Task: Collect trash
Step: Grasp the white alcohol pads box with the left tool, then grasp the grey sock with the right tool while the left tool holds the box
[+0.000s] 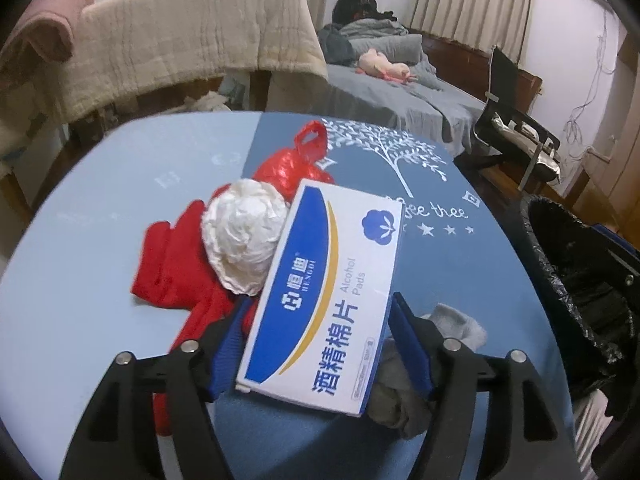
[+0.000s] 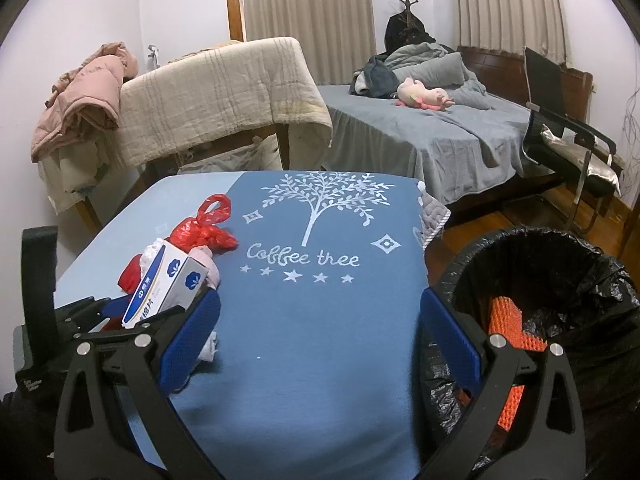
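Observation:
A white-and-blue alcohol pads box (image 1: 328, 280) lies tilted between the blue pads of my left gripper (image 1: 320, 340), which press on its two long sides. Behind it sit a crumpled white wad (image 1: 244, 236), a knotted red plastic bag (image 1: 296, 160) and a red cloth (image 1: 180, 264). A grey sock (image 1: 400, 392) lies under the box's right side. In the right wrist view the box (image 2: 160, 292) shows at the left, one end raised. My right gripper (image 2: 320, 336) stands open over the bare tablecloth with nothing between its fingers.
A bin with a black liner (image 2: 560, 264) stands off the table's right edge, an orange ridged piece (image 2: 508, 324) inside. The blue tree-print tablecloth (image 2: 320, 380) covers the table. Behind are a blanket-draped chair (image 2: 224, 92), a bed (image 2: 420, 128) and a black chair (image 2: 568, 136).

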The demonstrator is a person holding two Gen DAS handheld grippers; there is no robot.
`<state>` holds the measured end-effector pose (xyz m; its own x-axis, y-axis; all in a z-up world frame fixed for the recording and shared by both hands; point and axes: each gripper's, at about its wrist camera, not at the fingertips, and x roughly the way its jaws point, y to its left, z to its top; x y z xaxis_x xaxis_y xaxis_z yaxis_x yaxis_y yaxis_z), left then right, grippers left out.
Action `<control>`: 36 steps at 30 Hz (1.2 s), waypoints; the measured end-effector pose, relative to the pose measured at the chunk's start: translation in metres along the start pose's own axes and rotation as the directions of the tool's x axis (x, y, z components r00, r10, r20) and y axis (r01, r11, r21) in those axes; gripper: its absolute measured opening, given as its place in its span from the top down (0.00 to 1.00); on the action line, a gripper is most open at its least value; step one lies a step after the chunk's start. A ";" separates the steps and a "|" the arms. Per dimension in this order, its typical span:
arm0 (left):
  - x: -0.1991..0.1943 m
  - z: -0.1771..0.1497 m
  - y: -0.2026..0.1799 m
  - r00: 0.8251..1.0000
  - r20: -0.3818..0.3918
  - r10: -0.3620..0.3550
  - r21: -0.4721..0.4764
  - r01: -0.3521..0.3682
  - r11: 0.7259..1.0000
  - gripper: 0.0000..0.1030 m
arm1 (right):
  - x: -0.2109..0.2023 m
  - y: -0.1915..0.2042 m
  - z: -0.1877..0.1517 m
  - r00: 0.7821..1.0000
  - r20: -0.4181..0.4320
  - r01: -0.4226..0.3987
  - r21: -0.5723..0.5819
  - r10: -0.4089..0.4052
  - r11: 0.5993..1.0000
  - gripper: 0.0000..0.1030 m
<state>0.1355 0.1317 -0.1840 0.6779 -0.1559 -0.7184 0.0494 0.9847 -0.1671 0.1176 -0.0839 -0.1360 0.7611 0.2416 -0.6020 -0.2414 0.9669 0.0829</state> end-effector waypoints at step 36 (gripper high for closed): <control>-0.067 -0.026 0.040 0.995 0.076 0.064 -0.041 -0.061 0.997 0.44 | 0.020 0.057 -0.032 0.990 -0.095 -0.113 -0.047 0.108 0.992 0.05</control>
<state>0.0726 0.1794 -0.1603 0.7337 -0.0862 -0.6740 -0.0223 0.9883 -0.1507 0.0994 -0.0265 -0.1684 0.6700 0.3358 -0.6621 -0.3541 0.9284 0.1126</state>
